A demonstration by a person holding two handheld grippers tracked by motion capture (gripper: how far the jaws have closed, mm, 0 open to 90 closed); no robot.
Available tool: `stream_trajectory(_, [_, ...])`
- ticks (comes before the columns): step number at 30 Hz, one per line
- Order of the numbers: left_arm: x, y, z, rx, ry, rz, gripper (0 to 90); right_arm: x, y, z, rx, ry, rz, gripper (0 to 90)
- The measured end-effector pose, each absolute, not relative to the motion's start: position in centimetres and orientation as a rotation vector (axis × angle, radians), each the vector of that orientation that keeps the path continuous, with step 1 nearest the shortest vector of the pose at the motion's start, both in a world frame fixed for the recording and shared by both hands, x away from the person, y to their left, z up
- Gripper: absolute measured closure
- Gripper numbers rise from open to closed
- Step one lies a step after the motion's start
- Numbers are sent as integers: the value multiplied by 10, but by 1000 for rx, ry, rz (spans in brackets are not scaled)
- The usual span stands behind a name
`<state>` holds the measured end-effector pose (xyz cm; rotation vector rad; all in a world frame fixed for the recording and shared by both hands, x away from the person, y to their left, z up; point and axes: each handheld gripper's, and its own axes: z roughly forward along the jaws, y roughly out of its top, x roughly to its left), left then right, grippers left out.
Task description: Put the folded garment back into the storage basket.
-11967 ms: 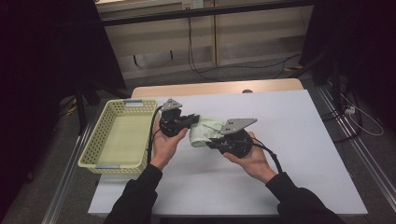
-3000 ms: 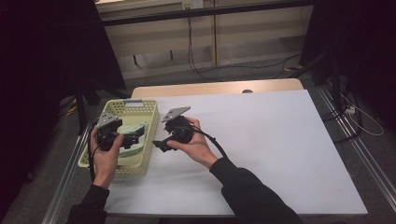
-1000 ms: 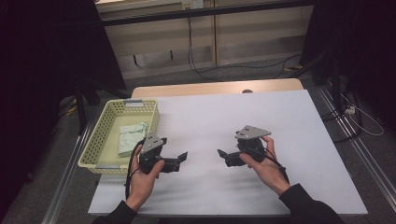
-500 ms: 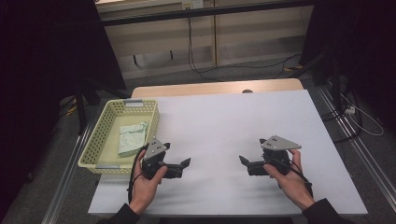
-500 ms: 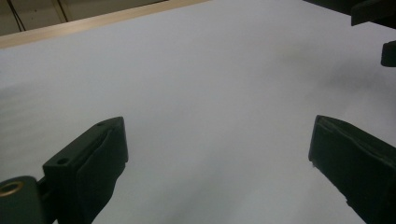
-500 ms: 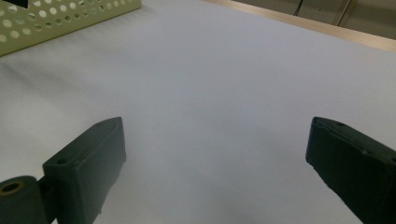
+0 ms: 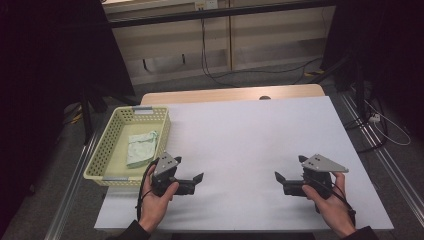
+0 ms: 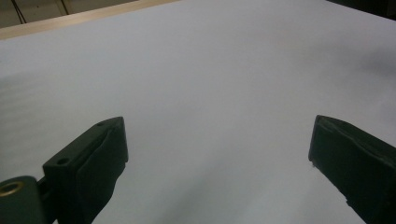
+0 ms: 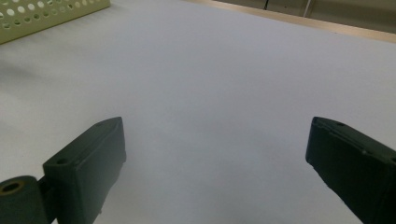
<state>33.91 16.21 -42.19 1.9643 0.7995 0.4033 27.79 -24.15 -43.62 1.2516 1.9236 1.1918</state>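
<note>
the folded cloth [image 7: 141,148] lies in the yellow basket [image 7: 104,161] at about 11 o'clock from the left claw [image 7: 199,179], long axis running 12 to 6, much nearer the left hand [image 7: 156,205] than the right claw [image 7: 278,180]. both claws rest low near the table's near edge, well apart, jaws spread wide and holding nothing, pointing toward each other at 3 and 9 o'clock. the white table [image 7: 250,135] between them is bare. beyond its far edge are a wall with cables and a dark floor.
</note>
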Motion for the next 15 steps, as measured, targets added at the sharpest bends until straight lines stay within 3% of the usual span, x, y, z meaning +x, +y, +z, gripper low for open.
stream_trajectory(15, [325,165,-427,1976,798,408,45,259,-259,-445,1297,1886,1215,47])
